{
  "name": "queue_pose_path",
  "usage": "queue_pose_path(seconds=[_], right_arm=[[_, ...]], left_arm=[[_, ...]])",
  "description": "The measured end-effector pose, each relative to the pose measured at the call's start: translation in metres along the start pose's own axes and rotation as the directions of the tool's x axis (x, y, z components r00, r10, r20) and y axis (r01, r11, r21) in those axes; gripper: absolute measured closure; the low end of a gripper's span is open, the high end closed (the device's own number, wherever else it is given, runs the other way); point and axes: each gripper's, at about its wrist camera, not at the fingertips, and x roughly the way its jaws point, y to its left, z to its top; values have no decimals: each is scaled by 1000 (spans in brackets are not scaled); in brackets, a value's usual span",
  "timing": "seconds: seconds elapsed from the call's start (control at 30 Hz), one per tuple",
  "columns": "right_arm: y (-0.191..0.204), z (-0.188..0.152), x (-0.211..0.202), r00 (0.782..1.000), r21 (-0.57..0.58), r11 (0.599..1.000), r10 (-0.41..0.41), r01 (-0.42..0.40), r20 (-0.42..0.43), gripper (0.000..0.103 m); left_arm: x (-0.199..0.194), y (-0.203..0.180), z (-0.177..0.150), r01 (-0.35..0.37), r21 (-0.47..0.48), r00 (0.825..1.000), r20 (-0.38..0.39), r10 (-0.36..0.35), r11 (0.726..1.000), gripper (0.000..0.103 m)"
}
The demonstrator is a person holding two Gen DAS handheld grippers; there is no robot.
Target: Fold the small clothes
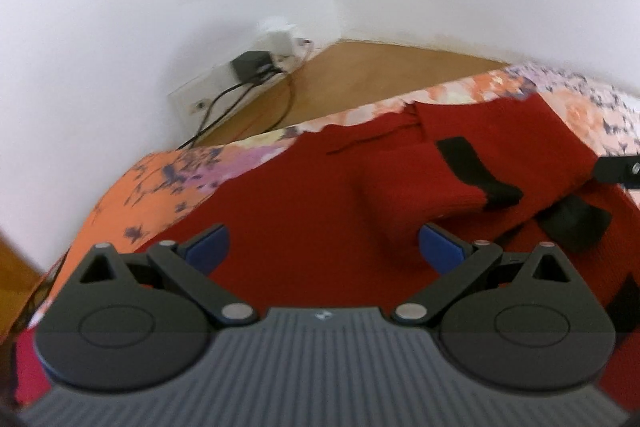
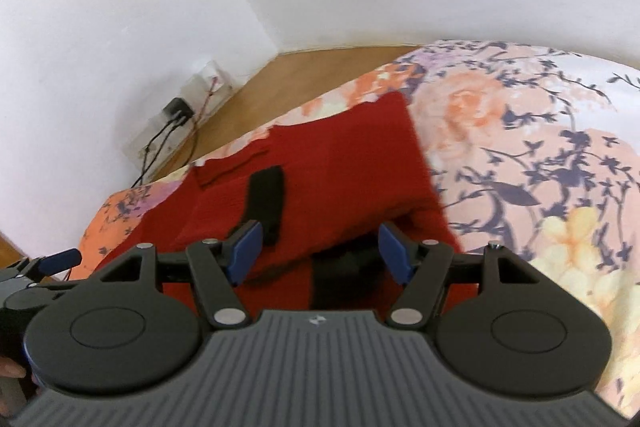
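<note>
On the floral orange-and-pink bedspread (image 2: 520, 155) our red knitted garment with black trim (image 1: 304, 211) lies partly folded (one sleeve laid across), and our left gripper (image 1: 324, 247) and right gripper (image 2: 320, 251) hover wide open, empty, further folds remaining.

The garment (image 1: 304, 203) lies spread on the bed (image 2: 520, 155), near its far left corner, one part folded over on top of the rest. Left gripper (image 1: 324, 247) hovers above its left portion, right gripper (image 2: 320, 251) above its right edge. Beyond the bed, floor (image 1: 360, 75), then the wall, with a socket and cables (image 1: 248, 83) down in the corner to the left.
</note>
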Motion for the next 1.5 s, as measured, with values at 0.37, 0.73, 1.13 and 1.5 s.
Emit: queue_pose_path(seconds=[0.37,0.73,1.13,1.5], right_arm=[[-37,4,16,999,34,999,-18,19,-38,31],[-55,8,31,998,47,999,-9,12,-61,31],[-56,12,42,998,35,999,11,-8,-68,31],[-52,12,48,997,8,1000,-1,1,-72,31]], left_arm=[[46,-54,6,34,138,999,-27,-30,990,2],[68,-89,3,88,222,995,18,-94,971,69],[48,-12,12,45,-228,998,51,-34,973,88],[64,39,-21,-31,-440,996,-86,-8,897,85]])
